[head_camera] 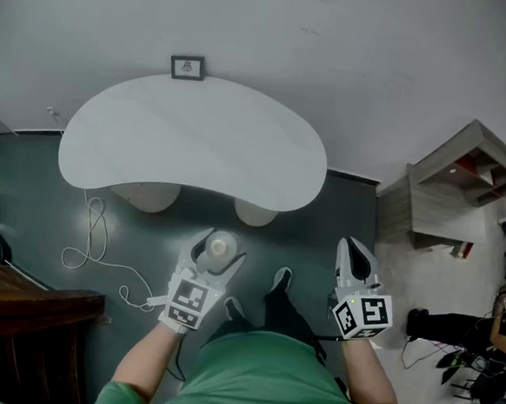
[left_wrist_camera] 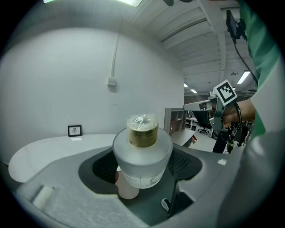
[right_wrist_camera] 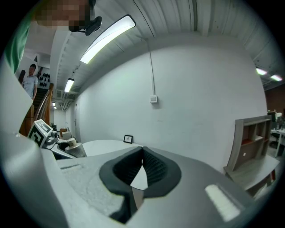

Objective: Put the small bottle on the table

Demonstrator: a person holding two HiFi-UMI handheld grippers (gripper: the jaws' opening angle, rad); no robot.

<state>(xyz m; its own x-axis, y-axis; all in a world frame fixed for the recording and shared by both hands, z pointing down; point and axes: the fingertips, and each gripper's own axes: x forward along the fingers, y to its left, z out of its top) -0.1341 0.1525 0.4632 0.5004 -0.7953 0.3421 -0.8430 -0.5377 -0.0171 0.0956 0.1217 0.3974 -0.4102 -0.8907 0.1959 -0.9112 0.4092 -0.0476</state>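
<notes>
Short of the near edge of the table (head_camera: 188, 139), the left gripper (head_camera: 218, 252) clamped the small bottle (left_wrist_camera: 142, 153); the right gripper (head_camera: 356, 251) had its jaws together, seemingly empty. Carrying looked underway; next needed reaching forward and lowering.

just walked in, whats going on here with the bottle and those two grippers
A person in a green shirt stands short of the white kidney-shaped table, with a gripper in each hand. The left gripper is clamped on a small frosted bottle with a gold cap, upright above the dark floor and not yet over the table. The right gripper is shut and empty. A small framed picture stands at the table's far edge.
</notes>
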